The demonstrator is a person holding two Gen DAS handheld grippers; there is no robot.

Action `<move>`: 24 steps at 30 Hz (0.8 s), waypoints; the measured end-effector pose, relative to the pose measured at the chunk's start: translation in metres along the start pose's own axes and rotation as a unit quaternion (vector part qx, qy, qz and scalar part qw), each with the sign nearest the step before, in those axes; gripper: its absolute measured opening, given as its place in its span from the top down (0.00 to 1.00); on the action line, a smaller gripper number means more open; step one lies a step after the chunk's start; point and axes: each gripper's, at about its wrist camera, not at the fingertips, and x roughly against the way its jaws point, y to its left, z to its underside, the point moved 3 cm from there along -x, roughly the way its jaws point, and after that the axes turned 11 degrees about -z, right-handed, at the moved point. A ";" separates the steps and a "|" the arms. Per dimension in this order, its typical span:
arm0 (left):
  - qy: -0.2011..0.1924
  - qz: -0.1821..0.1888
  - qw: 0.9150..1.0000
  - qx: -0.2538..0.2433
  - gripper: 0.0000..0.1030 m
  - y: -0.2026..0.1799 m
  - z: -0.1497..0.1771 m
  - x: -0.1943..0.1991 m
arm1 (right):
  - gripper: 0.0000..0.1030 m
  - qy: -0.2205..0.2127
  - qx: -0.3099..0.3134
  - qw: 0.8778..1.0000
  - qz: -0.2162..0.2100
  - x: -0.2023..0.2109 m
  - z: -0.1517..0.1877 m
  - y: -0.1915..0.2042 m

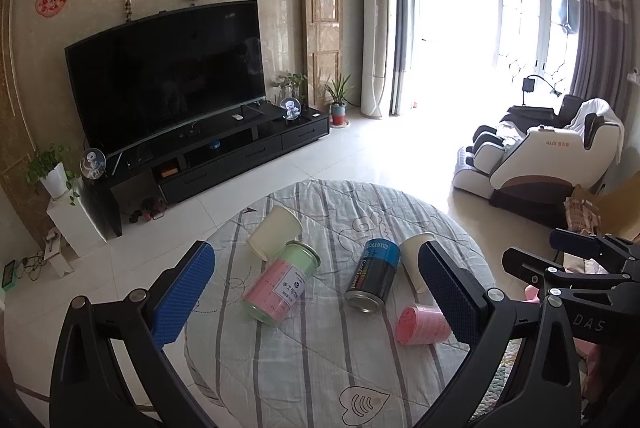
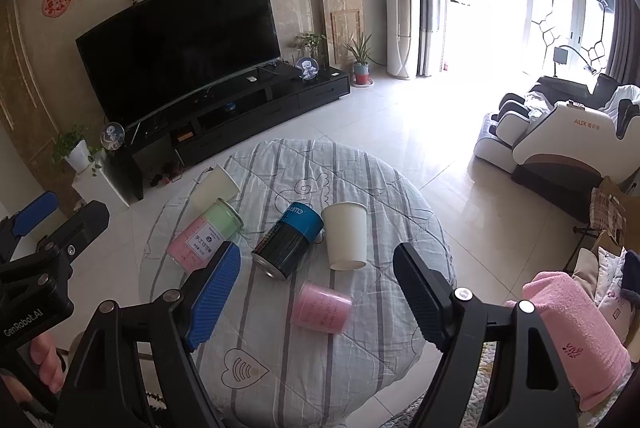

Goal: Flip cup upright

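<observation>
Several cups lie on their sides on a round table with a striped cloth. A white paper cup lies right of a dark can with a blue top. A small pink cup lies nearest. A pink and green jar and a cream cup lie at the left. My left gripper and right gripper are both open, empty, above the table's near side.
A black TV on a low black stand is against the far wall. A white massage chair stands at the right. A tall white air conditioner stands by the bright window. Pink cloth lies at the lower right.
</observation>
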 end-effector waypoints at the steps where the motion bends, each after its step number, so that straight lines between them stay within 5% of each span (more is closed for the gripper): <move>1: -0.001 0.000 1.000 0.000 0.00 0.000 0.000 0.000 | 0.22 -0.001 0.001 1.000 0.001 0.000 0.000 0.000; 24: -0.004 0.000 1.000 -0.003 0.00 -0.002 0.000 0.003 | 0.22 -0.002 0.001 1.000 0.000 0.002 0.002 -0.001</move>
